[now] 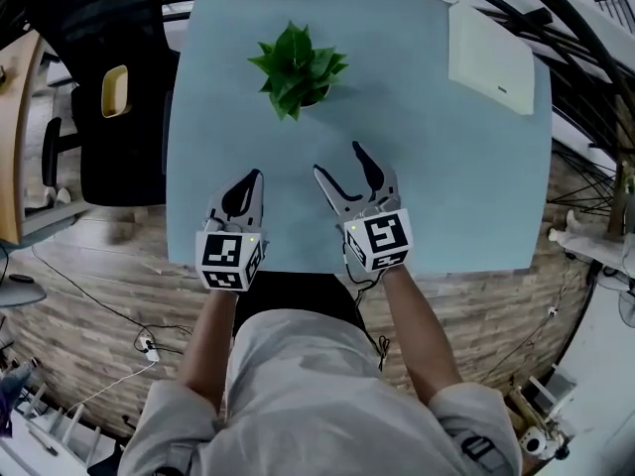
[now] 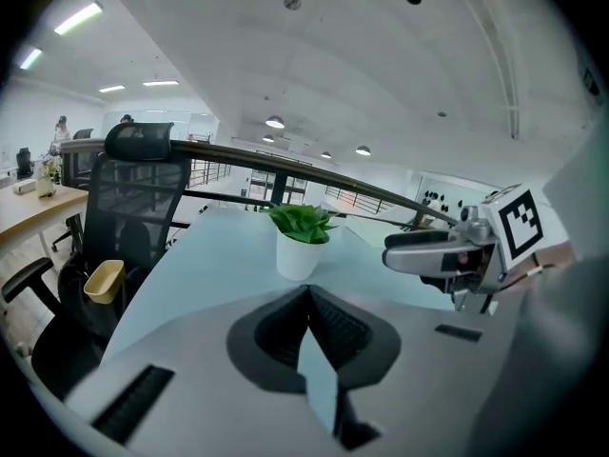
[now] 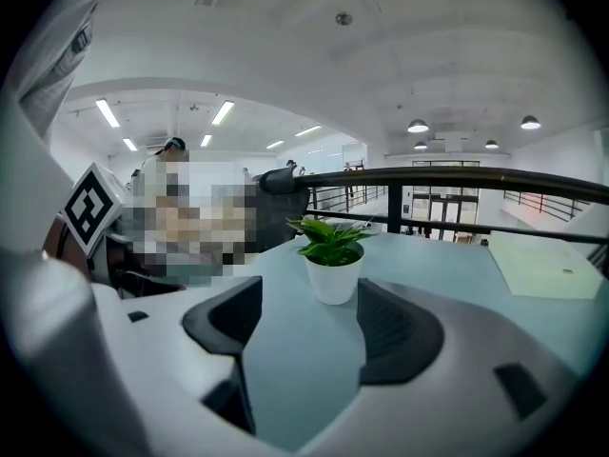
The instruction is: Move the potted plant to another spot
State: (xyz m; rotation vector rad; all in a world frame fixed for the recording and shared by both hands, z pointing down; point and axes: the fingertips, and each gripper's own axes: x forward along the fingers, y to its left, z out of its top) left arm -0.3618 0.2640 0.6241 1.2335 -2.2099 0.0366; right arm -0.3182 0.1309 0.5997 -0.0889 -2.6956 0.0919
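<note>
One potted plant [image 1: 298, 67] beyond right fingers [image 1: 368, 169]

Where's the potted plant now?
Head view: the potted plant stands on the table, left of centre toward its far edge, beyond the left gripper and right gripper.

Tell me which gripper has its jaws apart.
The right gripper: its jaws stand spread, aimed at the potted plant; the left gripper's jaws are together.

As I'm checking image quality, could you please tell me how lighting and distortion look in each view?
Head view: soft even light, barely any shadow under the plant, fisheye bowing the table edges. Left gripper view: black vignette corners, bright ceiling lamps, curved railing. Right gripper view: plant sharp, mosaic patch at left.
</note>
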